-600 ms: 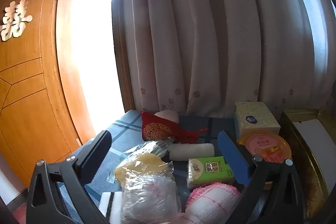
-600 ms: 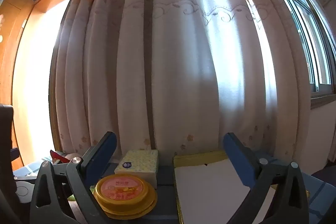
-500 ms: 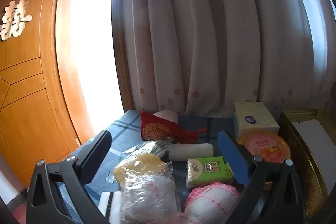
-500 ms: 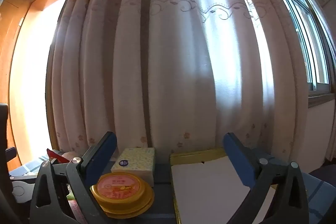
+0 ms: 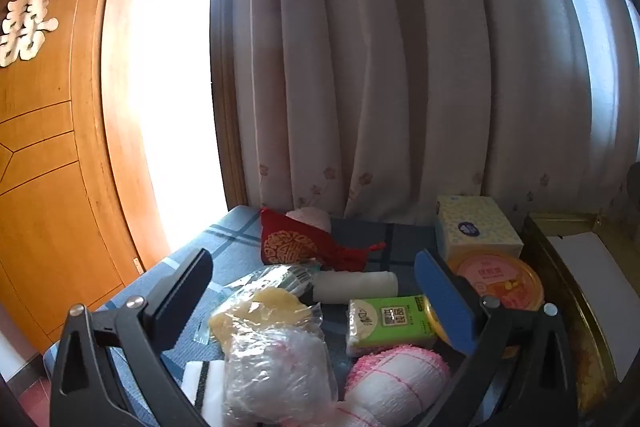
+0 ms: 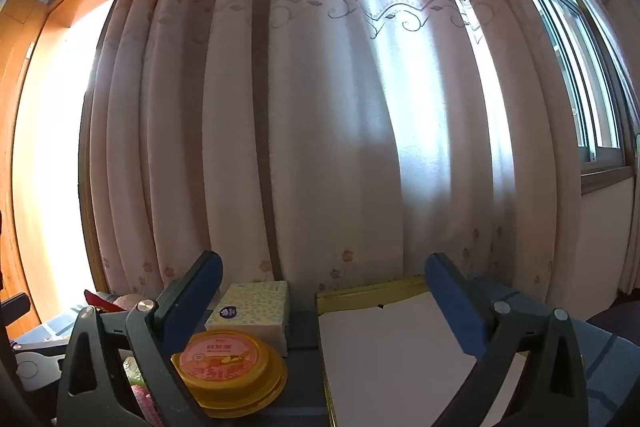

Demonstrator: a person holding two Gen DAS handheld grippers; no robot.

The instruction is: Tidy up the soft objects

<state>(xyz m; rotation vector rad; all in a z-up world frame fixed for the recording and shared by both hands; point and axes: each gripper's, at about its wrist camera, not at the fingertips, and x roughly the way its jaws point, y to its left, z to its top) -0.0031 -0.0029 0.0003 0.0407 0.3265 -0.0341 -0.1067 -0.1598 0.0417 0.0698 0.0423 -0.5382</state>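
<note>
My left gripper (image 5: 312, 279) hangs open over a heap of soft things on a blue checked cloth (image 5: 224, 239): a red embroidered pouch (image 5: 296, 247), a white rolled towel (image 5: 356, 287), a green tissue pack (image 5: 388, 321), a pink-and-white knitted roll (image 5: 396, 383), and plastic-wrapped bundles (image 5: 272, 355). Nothing touches its fingers. My right gripper (image 6: 320, 287) stands open and level, holding nothing, above a gold-rimmed box with a white inside (image 6: 384, 355). A yellow round tub (image 6: 228, 367) and a patterned tissue box (image 6: 252, 311) sit by its left finger.
A long pale curtain (image 6: 320, 107) hangs right behind the table. A wooden door (image 5: 44, 147) and a bright doorway are at the left. A window (image 6: 580, 67) is at the right. The gold-rimmed box (image 5: 576, 267) lies at the table's right end.
The right wrist view has swung a little to the left, so the tub and tissue box sit further right in it. The left gripper has barely moved.
</note>
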